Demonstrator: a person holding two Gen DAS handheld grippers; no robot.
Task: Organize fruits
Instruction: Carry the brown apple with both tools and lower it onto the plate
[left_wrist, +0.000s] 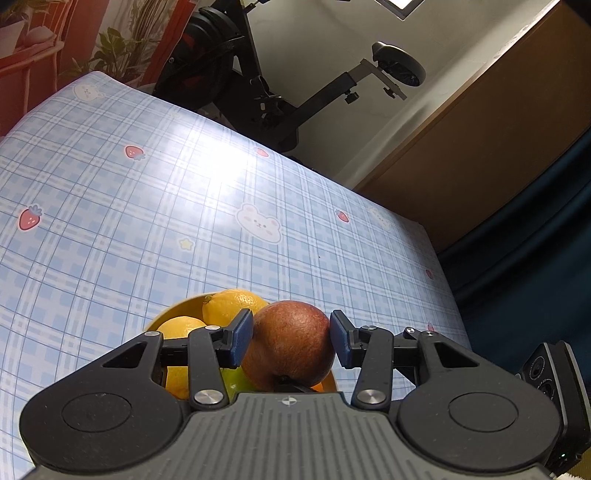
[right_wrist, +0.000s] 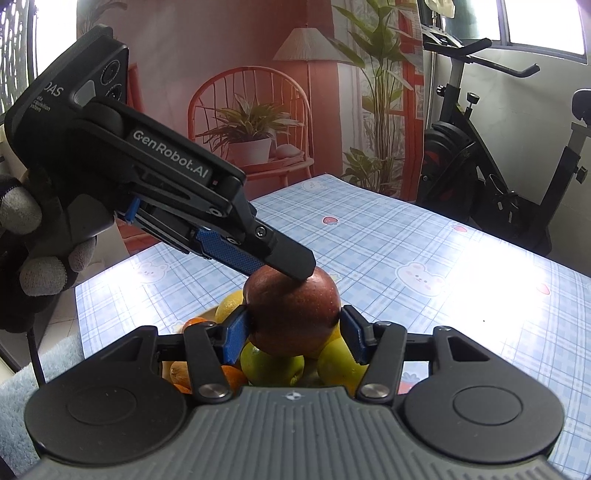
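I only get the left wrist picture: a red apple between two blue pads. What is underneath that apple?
Observer: In the right wrist view the red apple rests on a green apple, which is mostly hidden from you.
Visitor: Anything else near it?
Observer: Yes, the right gripper has a pad on either side of the same apple.
Visitor: Who is holding all this?
Observer: A gloved left hand, black with grey fingertips.

Yellow bowl (left_wrist: 173, 308) mostly hidden behind left claw (left_wrist: 291, 338); gloved hand (right_wrist: 33, 236) cut off by frame edge
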